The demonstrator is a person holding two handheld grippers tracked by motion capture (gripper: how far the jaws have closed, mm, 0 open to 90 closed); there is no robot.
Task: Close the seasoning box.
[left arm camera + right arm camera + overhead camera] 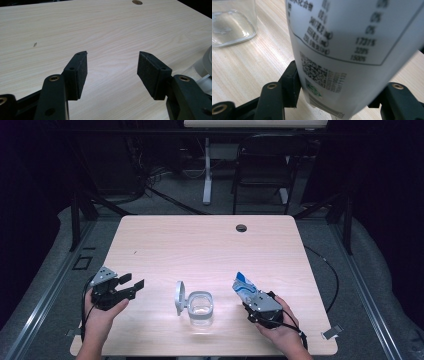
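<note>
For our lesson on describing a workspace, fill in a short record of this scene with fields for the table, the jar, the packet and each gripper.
table: light wooden table with a small round hole near its far edge
jar: clear glass jar, open, hinged lid swung up on its left
packet: blue and white packet with printed label, beside the jar
left gripper: left gripper open, nothing between its jaws
right gripper: right gripper shut on the packet

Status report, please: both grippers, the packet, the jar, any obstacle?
Left gripper open, nothing between the jaws. Right gripper shut on white packet, lifted off the table. Clear jar between the grippers, lid flipped open. Nothing in the way.
</note>
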